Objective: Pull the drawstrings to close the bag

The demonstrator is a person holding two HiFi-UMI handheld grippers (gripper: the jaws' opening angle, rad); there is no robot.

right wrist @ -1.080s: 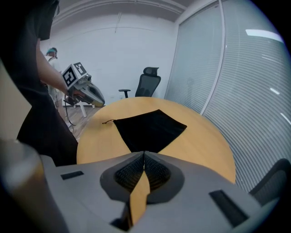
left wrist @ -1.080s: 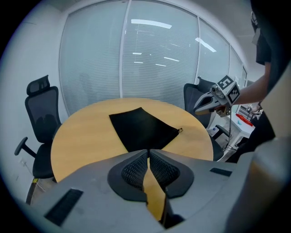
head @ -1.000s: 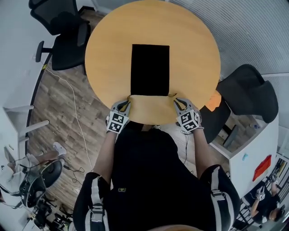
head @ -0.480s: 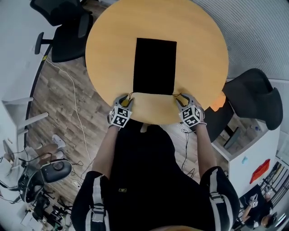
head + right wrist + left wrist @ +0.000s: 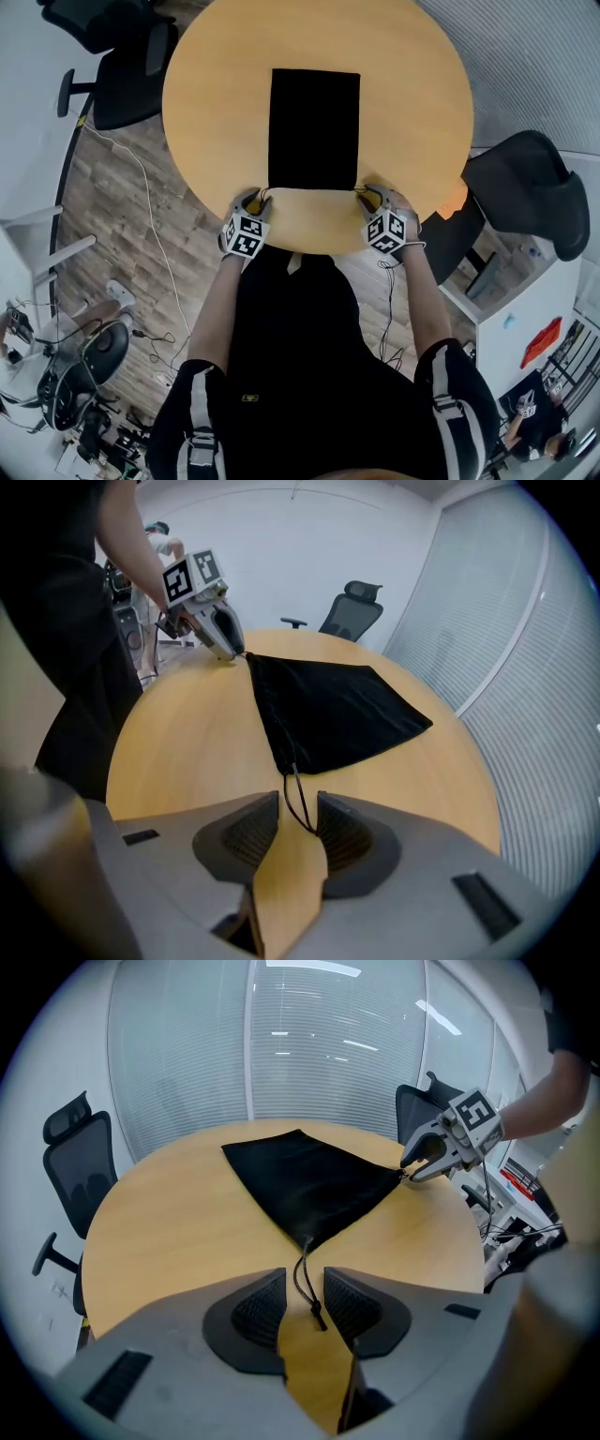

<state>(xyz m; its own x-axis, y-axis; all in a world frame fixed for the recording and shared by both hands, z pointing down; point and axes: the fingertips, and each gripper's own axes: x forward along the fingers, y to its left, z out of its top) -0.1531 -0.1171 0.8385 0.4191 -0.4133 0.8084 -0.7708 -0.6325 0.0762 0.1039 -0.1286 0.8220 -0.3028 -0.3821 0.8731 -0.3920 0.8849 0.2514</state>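
Stood wide at the left gripper [image 5: 304, 1276], with the left drawstring [image 5: 315, 1308] slack between the pads, unpinched. Stood equally wide at the right gripper [image 5: 298, 801], right drawstring [image 5: 291, 785] likewise loose. Lay flat on the round wooden table [image 5: 412, 94]: black fabric bag [image 5: 314, 127], drawstring end nearest the person. Judged light, limp; thin cords probably slippery. Best pinched just behind the knot.
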